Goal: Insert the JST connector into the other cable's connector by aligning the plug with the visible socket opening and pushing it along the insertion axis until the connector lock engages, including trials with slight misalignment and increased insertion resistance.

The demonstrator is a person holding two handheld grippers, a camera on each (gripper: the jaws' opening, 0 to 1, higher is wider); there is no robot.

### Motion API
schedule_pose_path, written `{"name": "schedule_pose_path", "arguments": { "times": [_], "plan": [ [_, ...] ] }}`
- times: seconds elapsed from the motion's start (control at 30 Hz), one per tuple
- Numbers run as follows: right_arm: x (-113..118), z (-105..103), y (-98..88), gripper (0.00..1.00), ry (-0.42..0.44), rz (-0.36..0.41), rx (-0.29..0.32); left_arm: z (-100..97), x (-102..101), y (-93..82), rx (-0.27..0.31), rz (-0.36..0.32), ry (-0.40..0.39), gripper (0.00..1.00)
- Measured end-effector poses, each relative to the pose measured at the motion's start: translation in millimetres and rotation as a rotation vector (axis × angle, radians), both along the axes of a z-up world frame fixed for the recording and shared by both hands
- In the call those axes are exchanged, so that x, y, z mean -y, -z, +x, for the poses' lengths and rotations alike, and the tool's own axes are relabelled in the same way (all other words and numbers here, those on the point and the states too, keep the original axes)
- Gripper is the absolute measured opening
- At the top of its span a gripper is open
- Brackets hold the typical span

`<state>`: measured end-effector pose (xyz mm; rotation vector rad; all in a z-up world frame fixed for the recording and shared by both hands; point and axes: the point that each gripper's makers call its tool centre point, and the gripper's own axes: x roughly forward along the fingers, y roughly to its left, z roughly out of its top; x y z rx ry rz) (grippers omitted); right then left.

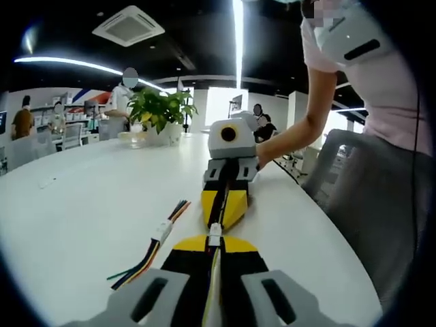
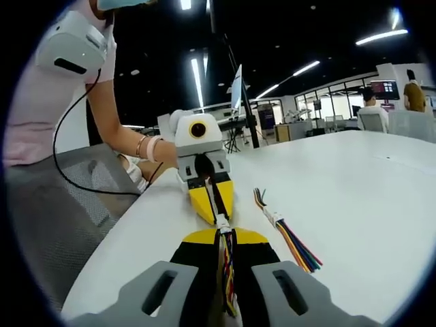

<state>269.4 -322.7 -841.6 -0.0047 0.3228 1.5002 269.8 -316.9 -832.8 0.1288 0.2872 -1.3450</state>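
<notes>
Grippers: the left gripper [image 1: 215, 240] and the right gripper [image 1: 225, 204] face each other tip to tip over the white table [image 1: 82, 218].
Connectors: the joined connector [image 1: 215, 235] sits between the two tips.
Spare cable: a loose cable [image 1: 153, 248] lies on the table beside the grippers.
Plant: a potted plant [image 1: 160, 112] stands at the table's far end.

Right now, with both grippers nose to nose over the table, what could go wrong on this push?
The white connector spans a very short gap between the left gripper and right gripper; pushing further may bump their yellow tips together. Slight tilt could jam plug and socket. The spare wire bundle lies close beside and might snag.
</notes>
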Motion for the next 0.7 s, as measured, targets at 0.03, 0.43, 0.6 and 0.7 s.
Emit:
{"name": "schedule_pose_path", "arguments": {
  "times": [0.03,0.43,0.6,0.7],
  "plan": [
    [-0.1,0.6,0.5,0.04,0.002,-0.002,0.005,0.7,0.0,0.5,0.002,0.003,-0.002,0.00],
    [-0.5,2.3,3.2,0.04,0.010,-0.025,0.051,2.4,-0.6,4.5,0.024,0.033,-0.008,0.00],
    [-0.1,2.4,4.6,0.04,0.012,-0.033,0.058,1.9,0.3,6.8,0.029,0.042,-0.006,0.00],
    [-0.3,2.3,4.5,0.04,0.012,-0.033,0.068,2.4,0.4,8.2,0.035,0.049,-0.005,0.00]
  ]
}}
